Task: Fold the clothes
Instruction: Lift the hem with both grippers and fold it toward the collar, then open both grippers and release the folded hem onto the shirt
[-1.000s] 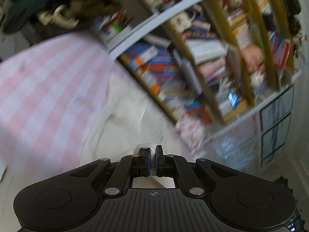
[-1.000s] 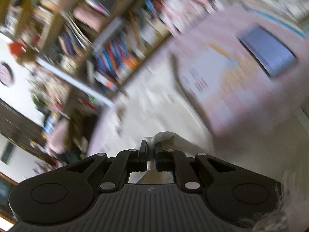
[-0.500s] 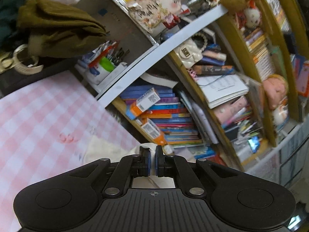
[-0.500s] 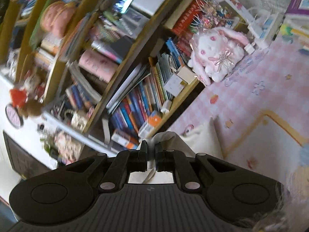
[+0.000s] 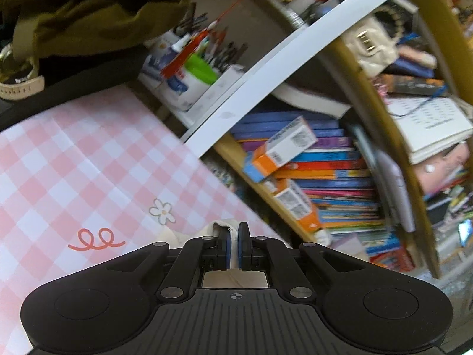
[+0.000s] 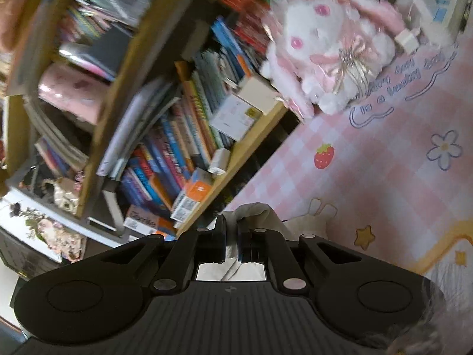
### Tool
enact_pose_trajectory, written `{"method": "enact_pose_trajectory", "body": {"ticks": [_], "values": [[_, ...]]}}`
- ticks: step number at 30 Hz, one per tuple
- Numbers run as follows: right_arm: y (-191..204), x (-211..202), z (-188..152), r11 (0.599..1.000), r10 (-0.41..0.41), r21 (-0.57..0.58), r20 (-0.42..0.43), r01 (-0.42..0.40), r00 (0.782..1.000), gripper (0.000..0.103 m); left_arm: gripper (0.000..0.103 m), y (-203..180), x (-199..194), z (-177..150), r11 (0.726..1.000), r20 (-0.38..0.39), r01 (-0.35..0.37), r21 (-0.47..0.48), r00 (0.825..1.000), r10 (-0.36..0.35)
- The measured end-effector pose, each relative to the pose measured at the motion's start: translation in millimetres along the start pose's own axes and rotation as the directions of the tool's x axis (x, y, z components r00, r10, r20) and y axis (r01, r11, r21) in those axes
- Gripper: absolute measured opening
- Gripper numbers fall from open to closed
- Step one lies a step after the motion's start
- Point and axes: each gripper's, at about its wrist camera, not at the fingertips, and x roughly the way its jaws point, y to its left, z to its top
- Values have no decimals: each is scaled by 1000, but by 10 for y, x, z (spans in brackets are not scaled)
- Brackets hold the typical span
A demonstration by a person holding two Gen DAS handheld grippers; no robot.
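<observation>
A cream white garment is pinched at two places and lifted over a pink checked cloth. In the left wrist view my left gripper [image 5: 233, 230] is shut on a small fold of the cream garment [image 5: 221, 225], which pokes out above the fingertips. In the right wrist view my right gripper [image 6: 231, 224] is shut on another bunch of the cream garment [image 6: 260, 211], and more of it hangs below to the right. Most of the garment is hidden under both gripper bodies.
A pink checked tablecloth [image 5: 74, 162] with flower and strawberry prints covers the surface. Behind it stands a wooden bookshelf [image 5: 325, 177] packed with books and boxes. A white and pink plush rabbit [image 6: 328, 53] sits at the cloth's far edge. An olive garment [image 5: 88, 9] lies at the upper left.
Both grippers have kept their hold on the cream garment while rising and tilting up toward the bookshelf. Far less of the garment shows now than a second ago.
</observation>
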Motion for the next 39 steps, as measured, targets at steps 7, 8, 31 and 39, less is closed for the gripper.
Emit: {"method": "enact_pose_trajectory", "body": {"ticks": [7,8,31,39], "values": [[-274,434,114,997,-66,27,-56,67,996,6,3,91,386,-19,996,-54,-84,5,995,84],[-326,477,120,996,-77,32,-63,79,995,6,3,109,435,-28,996,-61,-95,3,994,95],[-268,748,183,946,-251,-234,-94,224,963,45,16,-276,498,-260,902,-46,-292,319,945,322],[244,796,-347,779,-306,-591,-62,212,950,45,16,-1003,554,-1159,768,-170,-84,635,954,246]]}}
